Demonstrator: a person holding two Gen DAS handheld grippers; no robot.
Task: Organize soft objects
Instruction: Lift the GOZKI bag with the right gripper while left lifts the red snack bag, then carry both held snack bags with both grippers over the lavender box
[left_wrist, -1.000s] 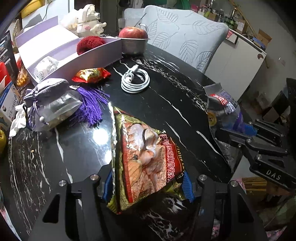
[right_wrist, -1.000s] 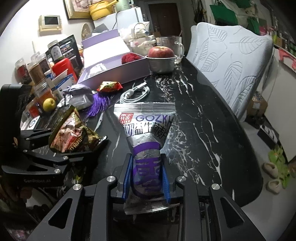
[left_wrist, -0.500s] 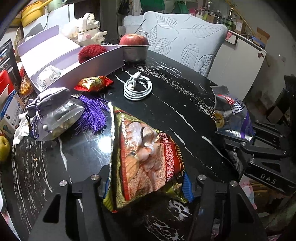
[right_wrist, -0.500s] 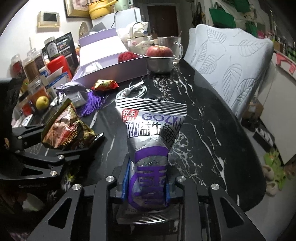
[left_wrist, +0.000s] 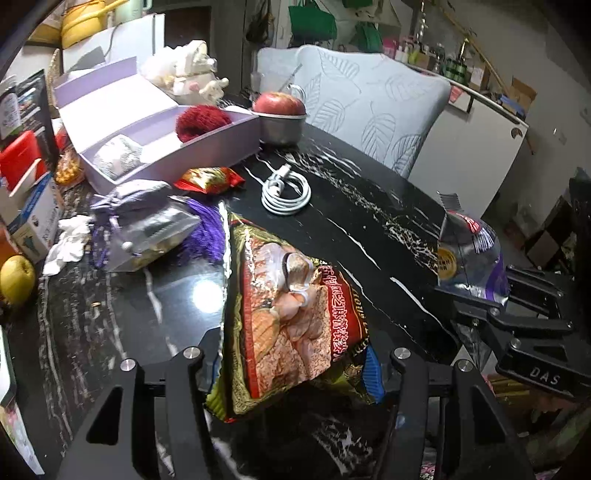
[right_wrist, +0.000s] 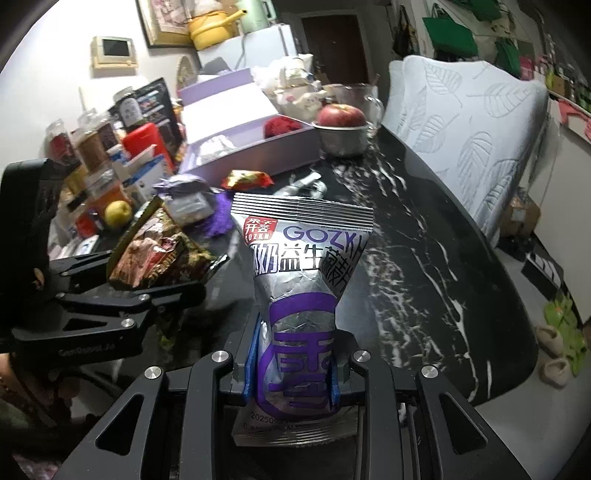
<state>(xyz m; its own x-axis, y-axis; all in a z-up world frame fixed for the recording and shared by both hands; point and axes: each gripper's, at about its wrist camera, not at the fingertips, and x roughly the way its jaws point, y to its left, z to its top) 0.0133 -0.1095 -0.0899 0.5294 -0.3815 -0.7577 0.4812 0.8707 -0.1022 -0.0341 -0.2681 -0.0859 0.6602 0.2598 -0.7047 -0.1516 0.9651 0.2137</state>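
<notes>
Lilac box (left_wrist: 207, 147): destination, ahead-left of both carriers. Left hand-held gripper (left_wrist: 291, 369), nearer, clamps red-gold snack bag (left_wrist: 291, 317); right hand-held gripper (right_wrist: 293, 365) clamps upright silver-purple pouch (right_wrist: 303, 280).

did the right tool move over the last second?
Yes. In the left wrist view the right tool with its silver-purple snack bag has risen and slid right, away from the coiled white cable on the table.
</notes>
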